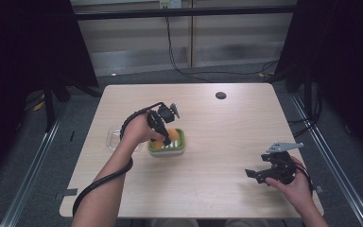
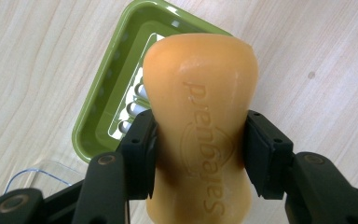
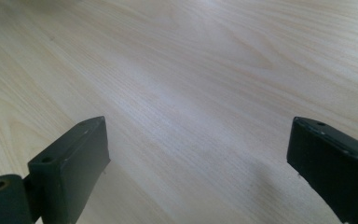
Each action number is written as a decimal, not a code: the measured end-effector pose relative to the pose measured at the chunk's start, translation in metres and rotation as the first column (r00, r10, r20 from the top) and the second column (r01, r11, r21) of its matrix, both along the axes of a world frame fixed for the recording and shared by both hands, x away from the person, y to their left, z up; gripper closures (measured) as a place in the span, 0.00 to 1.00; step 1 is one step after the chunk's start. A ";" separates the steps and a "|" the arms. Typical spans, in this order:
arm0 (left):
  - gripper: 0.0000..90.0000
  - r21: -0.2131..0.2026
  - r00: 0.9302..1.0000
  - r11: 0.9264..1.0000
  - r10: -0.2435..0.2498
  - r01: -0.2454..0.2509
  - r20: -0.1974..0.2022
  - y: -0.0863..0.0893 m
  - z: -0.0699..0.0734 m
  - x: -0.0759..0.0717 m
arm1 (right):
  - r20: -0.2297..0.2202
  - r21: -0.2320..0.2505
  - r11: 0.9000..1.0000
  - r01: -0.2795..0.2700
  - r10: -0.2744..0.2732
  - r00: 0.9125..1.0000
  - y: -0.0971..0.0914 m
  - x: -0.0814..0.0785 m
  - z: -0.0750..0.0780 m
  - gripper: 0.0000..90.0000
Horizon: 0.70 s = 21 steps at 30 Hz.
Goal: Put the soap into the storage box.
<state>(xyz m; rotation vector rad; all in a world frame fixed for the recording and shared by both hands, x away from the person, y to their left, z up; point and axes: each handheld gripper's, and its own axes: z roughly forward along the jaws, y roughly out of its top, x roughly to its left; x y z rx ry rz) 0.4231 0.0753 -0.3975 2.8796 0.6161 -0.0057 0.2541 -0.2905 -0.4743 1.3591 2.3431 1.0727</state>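
High view: left gripper point(image 1: 166, 140) clamps soap point(image 1: 159, 142) over green dish point(image 1: 179, 147), mid-table point(image 1: 217, 189).

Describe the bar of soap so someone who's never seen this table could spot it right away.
On the wooden table, left of centre, sits a green soap dish. Just above it, the left hand-held gripper clamps the soap bar: orange, waisted, with stamped lettering, unlike the clear lid lying beside the dish.
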 end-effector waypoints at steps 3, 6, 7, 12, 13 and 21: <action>0.56 -0.002 1.000 1.000 -0.018 0.018 0.002 0.000 0.000 0.001 | 0.001 0.000 1.000 0.000 0.000 1.000 -0.001 0.000 0.000 0.06; 0.56 -0.008 1.000 1.000 -0.021 0.021 0.003 -0.001 0.000 0.002 | 0.003 0.003 1.000 0.001 -0.001 1.000 -0.001 0.000 0.000 0.06; 0.56 -0.003 1.000 1.000 -0.027 0.027 -0.002 -0.001 0.000 0.003 | 0.003 0.002 1.000 0.002 -0.002 1.000 -0.001 0.000 0.000 0.06; 0.56 0.006 0.999 0.999 -0.046 0.046 0.011 -0.001 0.000 0.005 | 0.002 -0.002 1.000 -0.002 0.002 1.000 -0.001 0.000 0.000 0.06; 0.56 0.009 0.999 0.999 -0.051 0.051 0.009 -0.001 0.000 0.005 | 0.003 -0.003 1.000 -0.003 0.003 1.000 -0.001 0.000 0.000 0.06; 0.56 -0.001 0.999 0.999 -0.041 0.041 0.017 -0.001 -0.004 0.006 | 0.002 -0.003 1.000 -0.004 0.004 1.000 -0.001 0.001 0.000 0.06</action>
